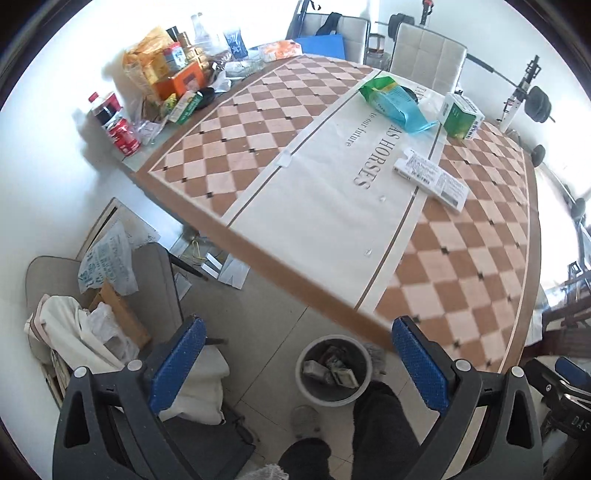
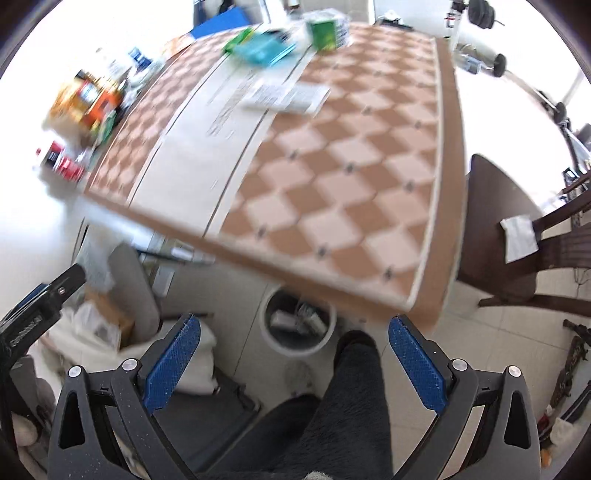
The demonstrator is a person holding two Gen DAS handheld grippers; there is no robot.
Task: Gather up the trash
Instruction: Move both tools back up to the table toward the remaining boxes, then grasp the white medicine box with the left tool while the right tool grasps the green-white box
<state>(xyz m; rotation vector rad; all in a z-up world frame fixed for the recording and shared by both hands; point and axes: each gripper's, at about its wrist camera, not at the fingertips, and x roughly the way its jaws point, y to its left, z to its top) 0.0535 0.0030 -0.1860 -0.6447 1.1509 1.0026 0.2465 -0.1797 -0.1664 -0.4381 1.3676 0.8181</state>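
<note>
My left gripper (image 1: 295, 354) is open and empty, held above the floor near the table's front edge. A grey trash bin (image 1: 306, 395) with crumpled packaging inside stands on the floor below it. On the checkered table (image 1: 258, 147) lie a blue-green plastic bag (image 1: 395, 101), a green-white carton (image 1: 461, 116) and a flat white printed box (image 1: 430, 179). My right gripper (image 2: 295, 350) is open and empty, above the bin (image 2: 273, 339). The right wrist view is blurred; the bag (image 2: 262, 48), carton (image 2: 325, 33) and flat box (image 2: 288, 98) show at the far end.
Snacks, bottles and a red can (image 1: 123, 136) crowd the table's far left corner. A grey chair (image 1: 147, 288) heaped with bags stands left of the bin. A dark wooden chair (image 2: 517, 240) stands right of the table. The person's dark-trousered leg (image 2: 351, 398) is by the bin.
</note>
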